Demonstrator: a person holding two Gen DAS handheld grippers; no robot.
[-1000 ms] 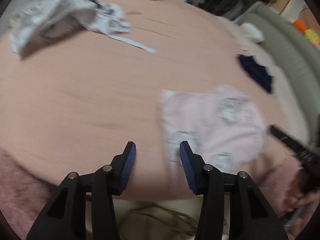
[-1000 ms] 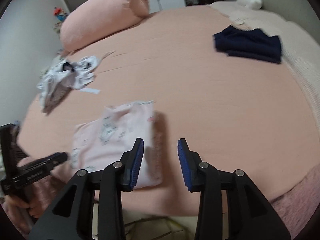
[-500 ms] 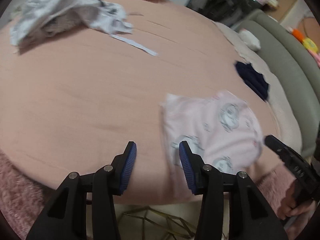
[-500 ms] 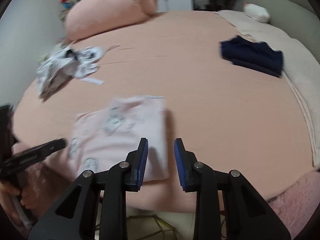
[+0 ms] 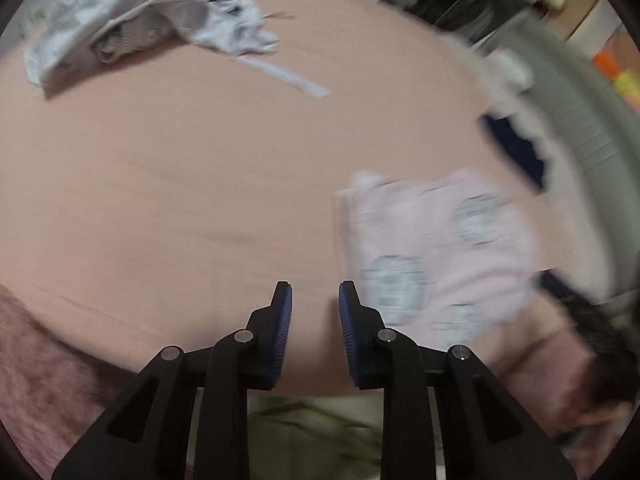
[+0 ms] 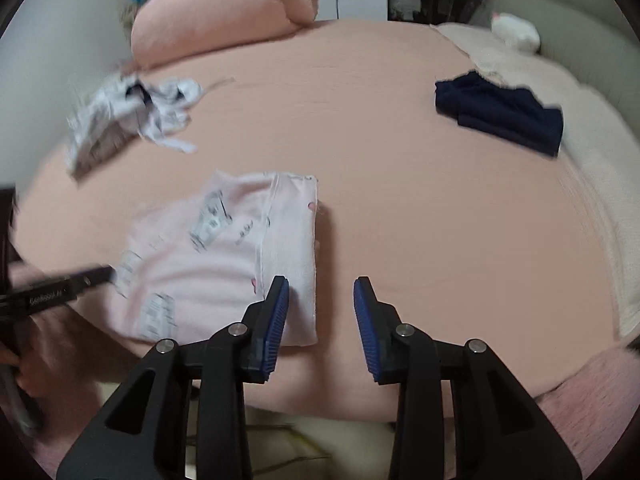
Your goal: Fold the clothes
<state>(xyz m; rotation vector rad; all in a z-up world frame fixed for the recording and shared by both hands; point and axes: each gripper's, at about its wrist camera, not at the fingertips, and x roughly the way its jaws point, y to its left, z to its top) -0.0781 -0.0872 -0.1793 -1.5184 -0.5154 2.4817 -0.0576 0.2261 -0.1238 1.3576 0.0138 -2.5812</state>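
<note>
R wrist view is showing the folded pink garment (image 6: 224, 256) sharply, lying flat near the front edge of the pink bed (image 6: 400, 200), w/ a folded navy garment (image 6: 500, 114) well apart at the far right beside a cream blanket (image 6: 560, 152). L wrist view is giving the same pink garment (image 5: 432, 256) only as a blur, w/ the navy piece (image 5: 516, 148) half cut off, but it's showing the crumpled white-grey garment (image 5: 140, 28) bigger, w/ a strip trailing toward mid-bed. A pink bolster (image 6: 224, 20) is lying at the far edge, clear only in the R view.

Right gripper (image 6: 320, 312) is hovering just off the pink garment's right edge, fingers apart, nothing between them. Left gripper (image 5: 315, 320) is hovering over bare sheet just left of the garment, fingers narrowly apart, empty; in the R view its body is reaching in from the left, a hand (image 6: 24, 364) gripping it.

Wide bare sheet is lying open between the three garments.
</note>
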